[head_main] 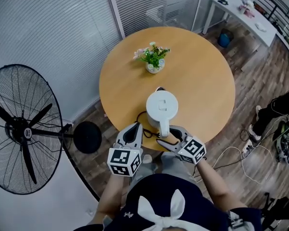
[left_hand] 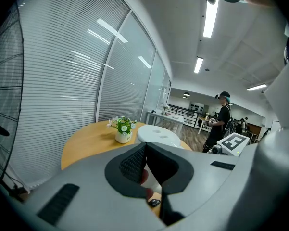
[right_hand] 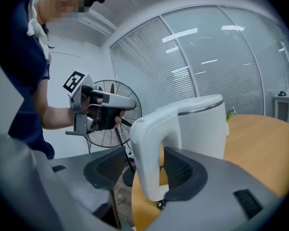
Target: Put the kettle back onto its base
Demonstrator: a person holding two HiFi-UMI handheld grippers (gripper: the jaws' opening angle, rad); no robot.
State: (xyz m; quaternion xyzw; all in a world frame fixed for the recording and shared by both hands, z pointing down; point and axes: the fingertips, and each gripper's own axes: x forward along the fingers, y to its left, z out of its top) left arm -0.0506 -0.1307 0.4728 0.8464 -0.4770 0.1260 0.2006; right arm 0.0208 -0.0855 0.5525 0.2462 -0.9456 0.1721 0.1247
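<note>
The white kettle (head_main: 161, 106) stands upright near the front edge of the round wooden table (head_main: 202, 81), its handle (head_main: 164, 129) turned toward me. A dark cable (head_main: 142, 115) curls out from under it; the base itself is hidden beneath the kettle. My right gripper (head_main: 169, 138) is open with the handle (right_hand: 146, 148) between its jaws, and a gap shows at the left pad. My left gripper (head_main: 133, 130) hovers just left of the kettle, shut and holding nothing. In the left gripper view the kettle lid (left_hand: 156, 134) shows beyond the closed tips of the left gripper (left_hand: 145, 148).
A small pot of flowers (head_main: 154, 61) sits behind the kettle. A big standing fan (head_main: 24, 129) is on the floor at the left, a white desk (head_main: 240, 11) at the back right, cables (head_main: 231, 153) on the floor. A person (left_hand: 223, 119) stands beyond the table.
</note>
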